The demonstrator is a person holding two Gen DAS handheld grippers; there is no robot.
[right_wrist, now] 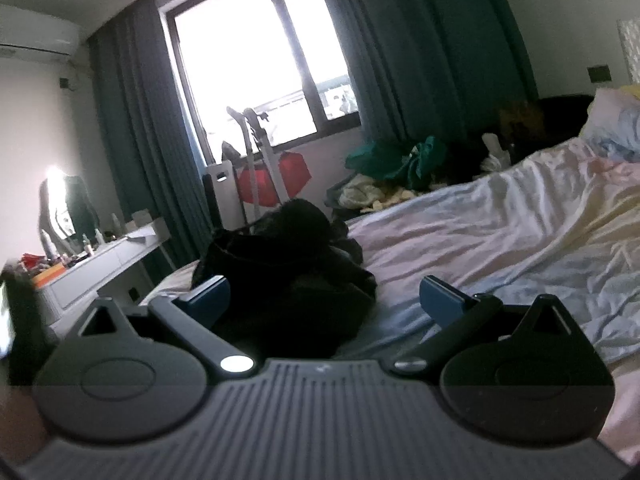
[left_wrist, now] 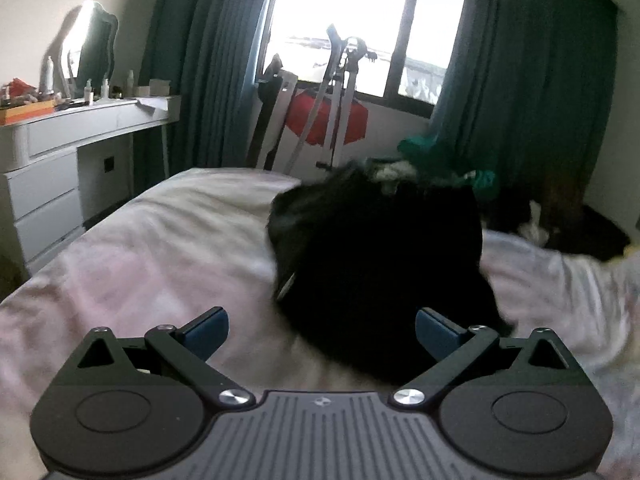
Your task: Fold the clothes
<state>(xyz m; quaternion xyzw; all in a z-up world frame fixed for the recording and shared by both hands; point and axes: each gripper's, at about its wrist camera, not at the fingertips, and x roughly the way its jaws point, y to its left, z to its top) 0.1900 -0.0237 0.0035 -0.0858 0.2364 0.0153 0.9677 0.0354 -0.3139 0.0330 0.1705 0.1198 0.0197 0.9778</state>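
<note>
A black garment [left_wrist: 380, 256] lies bunched in a heap on the pale pink bed sheet [left_wrist: 160, 248]. My left gripper [left_wrist: 322, 330] is open just in front of the heap's near edge, its blue-padded fingers wide apart with nothing between them. In the right wrist view the same black garment [right_wrist: 288, 264] sits crumpled near the bed's left edge. My right gripper [right_wrist: 324, 300] is open too, low over the sheet [right_wrist: 500, 232], and its left finger stands in front of the heap's near side. The dark cloth shows almost no detail.
A pile of green and pale clothes [right_wrist: 396, 172] lies beyond the bed by the teal curtains [right_wrist: 420, 60]. A white dressing table [left_wrist: 80, 136] with a mirror and bottles stands left. A stand and a red object [left_wrist: 328, 116] sit under the window. Pillows [right_wrist: 616, 120] are at the right.
</note>
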